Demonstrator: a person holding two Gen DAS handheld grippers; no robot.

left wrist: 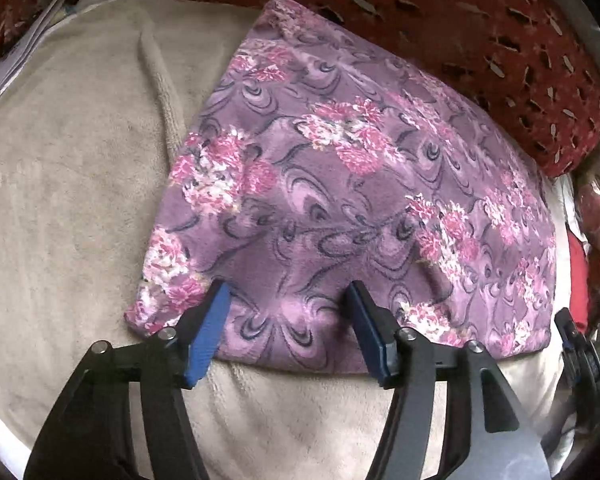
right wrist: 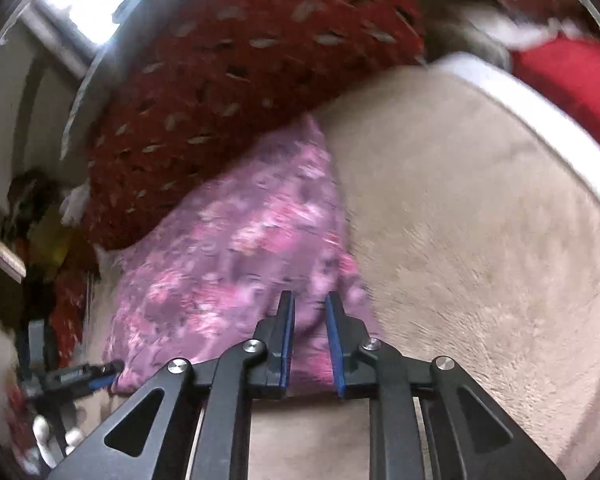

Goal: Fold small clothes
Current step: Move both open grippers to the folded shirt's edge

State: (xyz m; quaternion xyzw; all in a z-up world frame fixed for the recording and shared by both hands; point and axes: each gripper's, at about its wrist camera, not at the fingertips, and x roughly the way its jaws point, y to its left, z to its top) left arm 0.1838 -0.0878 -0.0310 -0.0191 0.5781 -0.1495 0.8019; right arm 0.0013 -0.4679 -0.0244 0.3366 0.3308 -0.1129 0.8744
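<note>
A purple floral garment (left wrist: 340, 200) lies folded flat on a beige fleece blanket (left wrist: 68, 200). My left gripper (left wrist: 288, 292) is open, its blue pads (left wrist: 208, 332) spread wide over the garment's near edge, holding nothing. The right gripper shows at the far right of this view (left wrist: 576, 344). In the right wrist view, blurred by motion, my right gripper (right wrist: 310, 300) is open with a narrow gap over the garment's (right wrist: 228, 256) near right corner, with no cloth between its jaws. The left gripper shows at the left there (right wrist: 80, 376).
A red cushion with pale leaf marks (left wrist: 500, 52) lies against the garment's far edge, also in the right wrist view (right wrist: 228, 100). Papers (left wrist: 28, 52) lie at the far left. Red cloth (right wrist: 572, 76) and the blanket's white edge (right wrist: 540, 112) are at the right.
</note>
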